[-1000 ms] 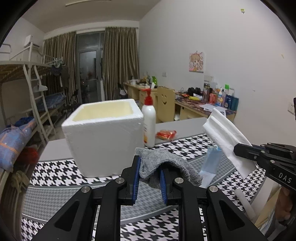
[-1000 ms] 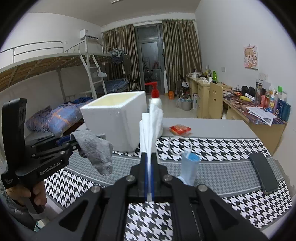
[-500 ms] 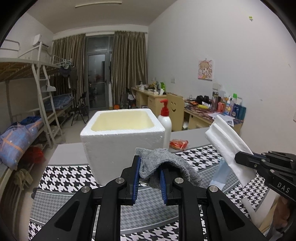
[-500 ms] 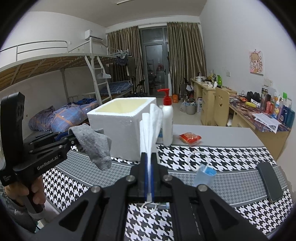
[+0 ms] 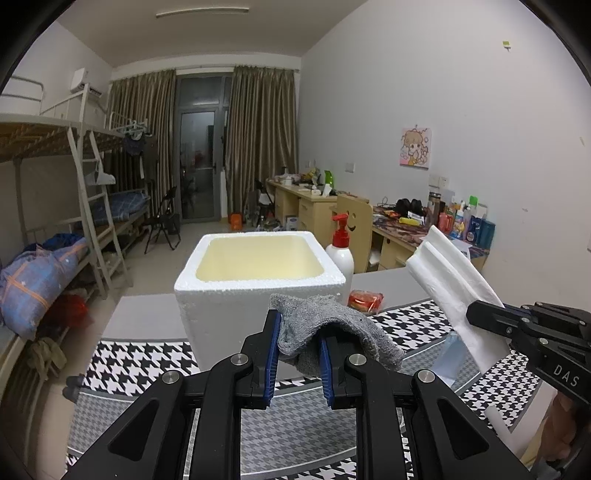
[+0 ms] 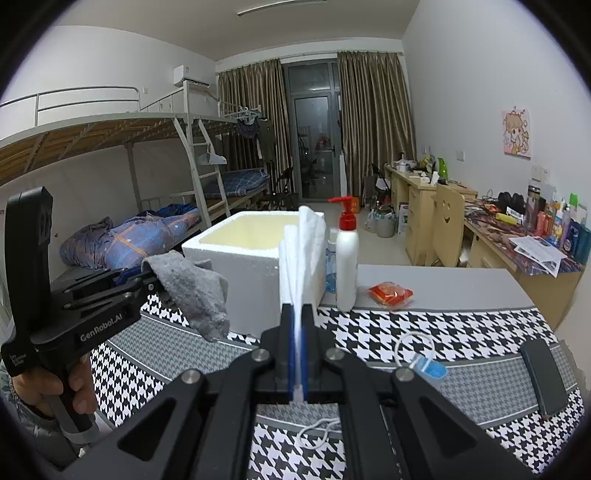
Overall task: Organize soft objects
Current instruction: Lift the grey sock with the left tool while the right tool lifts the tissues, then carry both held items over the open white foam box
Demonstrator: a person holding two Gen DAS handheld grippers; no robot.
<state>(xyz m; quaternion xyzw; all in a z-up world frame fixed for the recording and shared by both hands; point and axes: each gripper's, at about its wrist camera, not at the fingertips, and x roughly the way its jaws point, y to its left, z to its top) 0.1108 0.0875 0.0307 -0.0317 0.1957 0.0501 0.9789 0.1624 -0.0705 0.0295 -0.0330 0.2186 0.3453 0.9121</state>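
While the left gripper (image 5: 295,350) clamps a gray cloth (image 5: 325,321), the right gripper (image 6: 295,354) pinches folded white tissue (image 6: 301,254) upright.

The room has white walls (image 5: 388,92) and a white ceiling with one long light (image 5: 197,14). At the far end, brown curtains (image 5: 260,144) hang on both sides of a dark glass door (image 5: 195,166). A metal bunk bed (image 6: 122,147) with a ladder (image 6: 199,162) stands along the left wall, with a blue blanket (image 6: 125,240) on the lower bed. Wooden desks (image 6: 413,192) full of stuff line the right wall. A cartoon picture (image 5: 415,147) hangs above them. The floor (image 5: 162,266) is pale.
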